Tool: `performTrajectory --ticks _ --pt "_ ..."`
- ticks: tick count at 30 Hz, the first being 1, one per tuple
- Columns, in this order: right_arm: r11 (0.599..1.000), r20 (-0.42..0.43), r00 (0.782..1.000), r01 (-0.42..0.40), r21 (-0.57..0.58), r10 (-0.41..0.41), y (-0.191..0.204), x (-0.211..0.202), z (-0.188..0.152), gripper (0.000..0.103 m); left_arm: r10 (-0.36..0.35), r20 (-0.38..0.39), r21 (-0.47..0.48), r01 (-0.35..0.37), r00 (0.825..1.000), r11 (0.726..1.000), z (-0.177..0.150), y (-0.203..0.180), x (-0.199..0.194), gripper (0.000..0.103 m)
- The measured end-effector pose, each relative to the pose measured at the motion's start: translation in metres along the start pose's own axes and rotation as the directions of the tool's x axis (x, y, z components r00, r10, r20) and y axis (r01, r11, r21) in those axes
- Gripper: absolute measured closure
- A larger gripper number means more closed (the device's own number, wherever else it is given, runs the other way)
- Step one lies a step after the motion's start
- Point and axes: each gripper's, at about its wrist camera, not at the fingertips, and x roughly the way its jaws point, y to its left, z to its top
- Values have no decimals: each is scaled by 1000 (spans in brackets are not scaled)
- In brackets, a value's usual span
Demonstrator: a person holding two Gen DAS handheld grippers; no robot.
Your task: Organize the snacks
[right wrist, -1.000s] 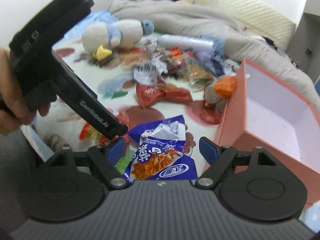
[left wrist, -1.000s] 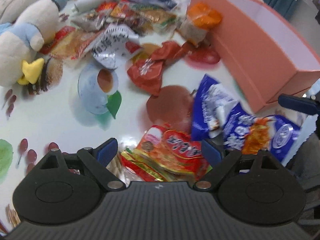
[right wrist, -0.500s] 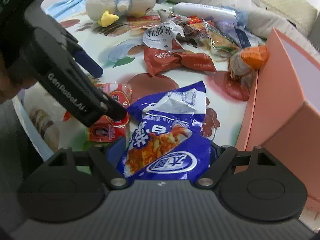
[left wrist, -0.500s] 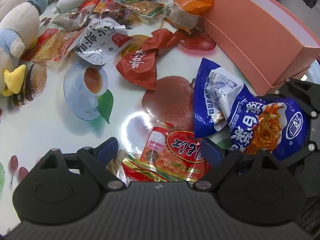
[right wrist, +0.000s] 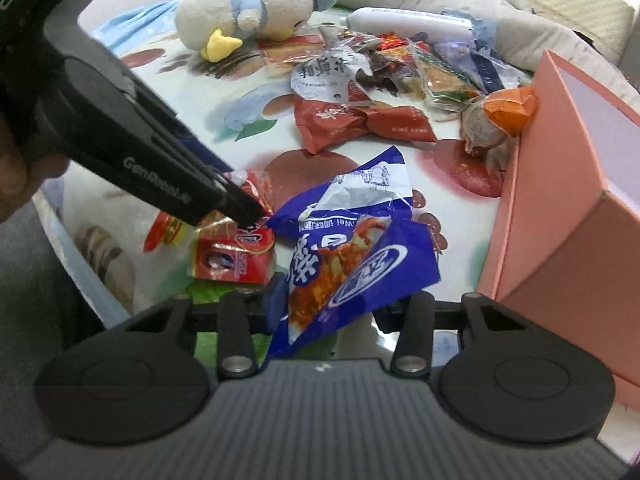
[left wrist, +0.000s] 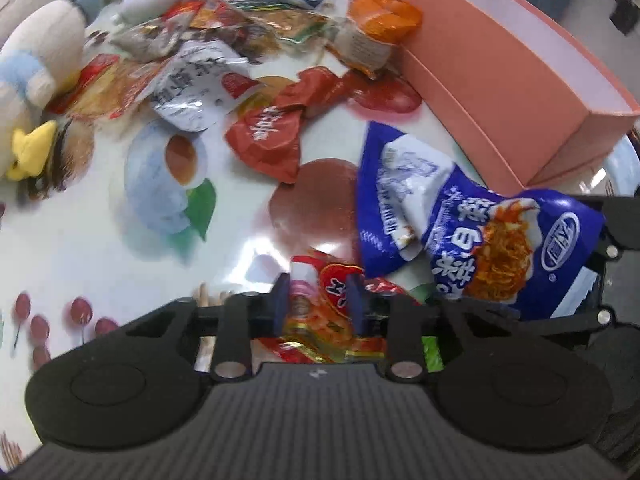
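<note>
We see the bench (left wrist: 100, 216) under its printed cloth, its far edge lost behind grey bedding. The pink box (left wrist: 500, 92) is cut off at the right in both views. The plush duck (right wrist: 256, 12) lies on its side at the back. The blue snack bag (right wrist: 352, 256) lies crumpled beside the box, long axis running away from our right hand-held gripper (right wrist: 332, 304), whose jaws have just been closing and now pinch its near end, which hides one pad. The red snack packet (left wrist: 320, 300) sits at the bench's near edge, mostly hidden; our left hand-held gripper (left wrist: 320, 300), wide apart earlier, has just been closing and now squeezes it.
</note>
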Motion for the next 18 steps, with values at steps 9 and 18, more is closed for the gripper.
performTrajectory --ticks 9,18 --pt "992 43 996 79 96 -84 -4 -27 0 58 64 77 -122 -54 995 991 -17 -8 -27 96" --pt "978 96 987 114 176 -132 -4 -68 -4 58 100 182 -215 -59 978 975 -26 -30 -67 99"
